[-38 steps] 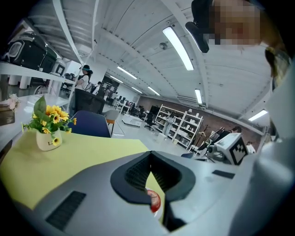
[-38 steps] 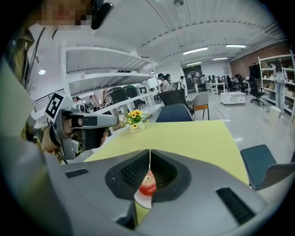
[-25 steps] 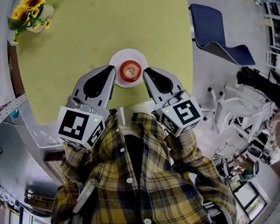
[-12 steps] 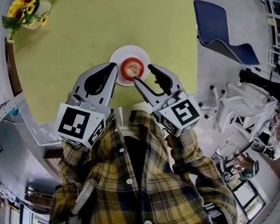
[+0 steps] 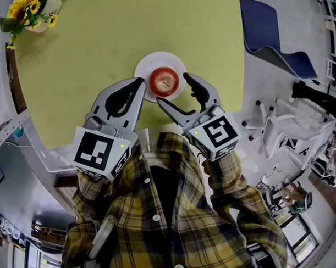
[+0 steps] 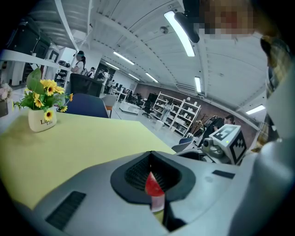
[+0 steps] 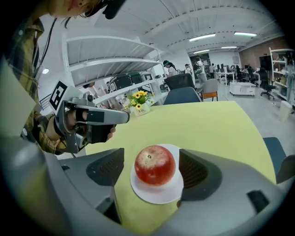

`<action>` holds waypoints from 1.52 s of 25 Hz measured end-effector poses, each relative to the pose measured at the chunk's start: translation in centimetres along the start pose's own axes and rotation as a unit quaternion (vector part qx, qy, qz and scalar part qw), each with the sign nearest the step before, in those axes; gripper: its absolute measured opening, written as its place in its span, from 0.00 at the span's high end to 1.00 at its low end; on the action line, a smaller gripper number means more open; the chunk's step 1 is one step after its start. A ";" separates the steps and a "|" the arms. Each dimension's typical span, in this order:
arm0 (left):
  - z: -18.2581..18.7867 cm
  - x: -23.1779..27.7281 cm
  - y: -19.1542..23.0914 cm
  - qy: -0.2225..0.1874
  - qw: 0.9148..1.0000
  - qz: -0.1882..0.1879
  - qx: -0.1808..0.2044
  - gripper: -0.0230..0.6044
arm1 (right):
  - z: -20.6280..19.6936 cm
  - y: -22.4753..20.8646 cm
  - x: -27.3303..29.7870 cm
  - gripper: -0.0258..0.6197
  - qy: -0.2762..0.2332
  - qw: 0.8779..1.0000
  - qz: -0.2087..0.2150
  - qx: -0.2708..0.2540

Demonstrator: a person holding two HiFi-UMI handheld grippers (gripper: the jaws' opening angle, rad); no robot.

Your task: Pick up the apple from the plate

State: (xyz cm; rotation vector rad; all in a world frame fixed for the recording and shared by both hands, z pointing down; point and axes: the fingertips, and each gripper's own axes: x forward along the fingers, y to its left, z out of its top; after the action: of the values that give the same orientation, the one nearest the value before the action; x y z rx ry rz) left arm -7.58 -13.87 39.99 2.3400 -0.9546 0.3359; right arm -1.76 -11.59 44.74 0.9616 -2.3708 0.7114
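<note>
A red apple point(image 5: 164, 80) sits on a small white plate point(image 5: 141, 69) on the yellow-green table point(image 5: 88, 56). My right gripper point(image 5: 173, 88) is open, its jaws having just been opening. In the right gripper view the apple point(image 7: 155, 165) lies between the two dark pads point(image 7: 196, 170) on its plate point(image 7: 159, 196), with a gap on each side. My left gripper point(image 5: 140, 82) is shut, its tip at the plate's left rim. In the left gripper view only a sliver of apple point(image 6: 153, 184) shows through the closed jaws.
A white vase of sunflowers point(image 5: 34, 11) stands at the table's far left corner. A blue chair point(image 5: 269, 39) is beyond the table's right edge, and white chairs point(image 5: 289, 132) are on the floor to the right. The person's plaid shirt point(image 5: 160, 213) fills the near side.
The right gripper has gone from shut to wide open and moved down and forward so its jaws flank the apple. The left gripper stays shut by the plate's left rim.
</note>
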 end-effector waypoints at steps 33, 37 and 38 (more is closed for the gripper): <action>-2.7 0.4 2.0 0.016 1.000 0.010 -0.017 0.95 | -3.5 -0.8 3.5 0.35 0.041 0.998 -0.009 -0.056; -3.0 0.6 2.2 0.014 1.000 0.012 -0.019 0.95 | -3.7 -1.0 3.7 0.35 0.041 0.997 -0.011 -0.058; -3.0 0.6 2.3 0.015 1.000 0.012 -0.020 0.95 | -3.7 -1.0 3.8 0.35 0.041 0.997 -0.010 -0.057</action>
State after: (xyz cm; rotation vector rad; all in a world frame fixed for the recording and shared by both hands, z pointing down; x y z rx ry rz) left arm -8.82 -13.75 43.65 2.2831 -0.9674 0.3561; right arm -2.55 -11.76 50.02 0.8902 -2.2996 0.5900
